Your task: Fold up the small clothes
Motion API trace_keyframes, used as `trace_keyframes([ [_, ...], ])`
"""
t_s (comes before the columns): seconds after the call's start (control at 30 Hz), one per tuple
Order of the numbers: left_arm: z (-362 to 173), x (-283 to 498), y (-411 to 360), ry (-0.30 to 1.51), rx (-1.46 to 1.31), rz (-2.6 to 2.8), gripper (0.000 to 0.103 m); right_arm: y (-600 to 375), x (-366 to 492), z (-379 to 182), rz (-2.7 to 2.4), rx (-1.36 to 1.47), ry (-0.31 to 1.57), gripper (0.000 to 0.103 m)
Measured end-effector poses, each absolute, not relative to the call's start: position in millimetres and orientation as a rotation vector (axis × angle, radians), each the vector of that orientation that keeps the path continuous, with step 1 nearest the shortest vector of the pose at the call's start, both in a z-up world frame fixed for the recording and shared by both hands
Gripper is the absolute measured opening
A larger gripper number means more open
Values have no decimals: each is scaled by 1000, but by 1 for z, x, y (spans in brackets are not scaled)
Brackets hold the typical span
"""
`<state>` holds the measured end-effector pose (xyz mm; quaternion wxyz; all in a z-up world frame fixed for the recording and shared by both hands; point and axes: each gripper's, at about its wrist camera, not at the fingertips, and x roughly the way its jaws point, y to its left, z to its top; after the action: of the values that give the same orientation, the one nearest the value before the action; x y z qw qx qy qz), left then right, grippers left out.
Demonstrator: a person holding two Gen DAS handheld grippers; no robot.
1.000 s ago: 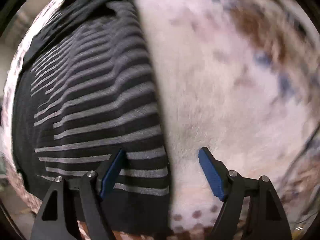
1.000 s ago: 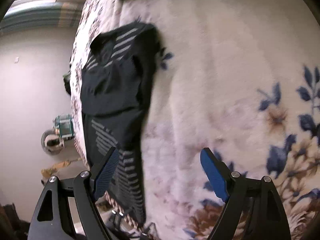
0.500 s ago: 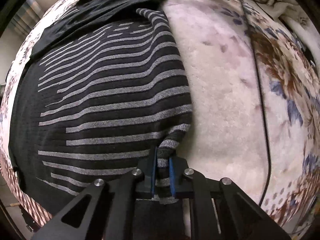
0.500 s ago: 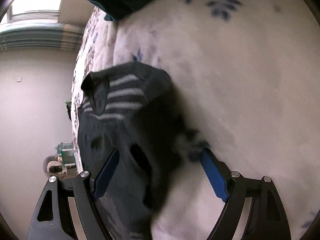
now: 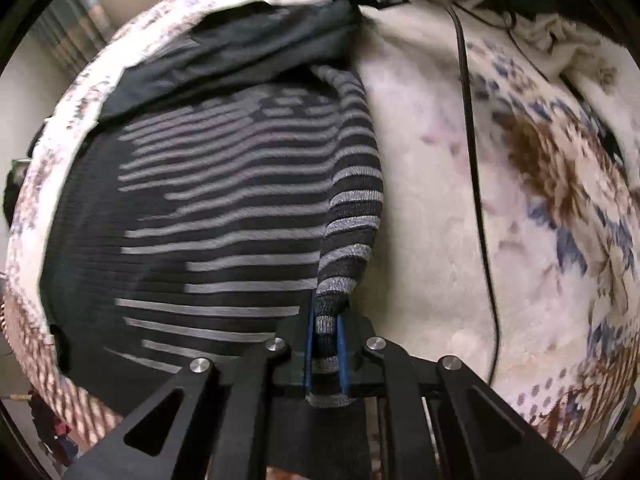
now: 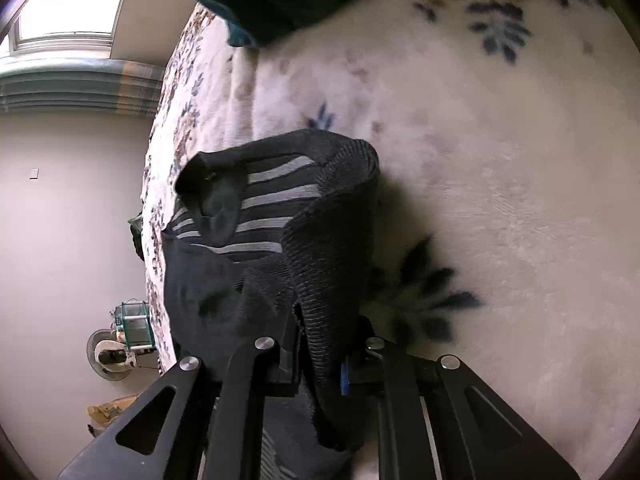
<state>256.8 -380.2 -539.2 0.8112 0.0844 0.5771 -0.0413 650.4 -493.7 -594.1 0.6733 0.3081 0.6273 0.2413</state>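
Left wrist: sweater point(image 5: 224, 216) edge between tool point(image 5: 326, 354) fingers.

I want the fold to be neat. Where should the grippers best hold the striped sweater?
Probably where they grip now: left gripper on the striped edge of the striped sweater, right gripper on its dark ribbed edge, both coming from the bare blanket side.

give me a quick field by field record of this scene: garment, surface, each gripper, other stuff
garment: black knit garment with grey stripes, spread on the bed, right edge lifted
surface: cream fleece blanket with blue and brown flowers
left hand-held gripper: shut on a striped edge of the garment
right hand-held gripper: shut on a black ribbed edge of the garment
other: black cable lying across the blanket
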Motion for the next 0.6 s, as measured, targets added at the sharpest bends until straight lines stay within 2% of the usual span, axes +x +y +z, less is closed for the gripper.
trace_keyframes([
  [0.37, -481, 261, -321, 1121, 119, 3, 7, -449, 652, -520, 575, 622, 1377, 12],
  [0.6, -470, 262, -231, 1116, -23, 106, 7, -375, 661, -477, 533, 579, 1383, 12],
])
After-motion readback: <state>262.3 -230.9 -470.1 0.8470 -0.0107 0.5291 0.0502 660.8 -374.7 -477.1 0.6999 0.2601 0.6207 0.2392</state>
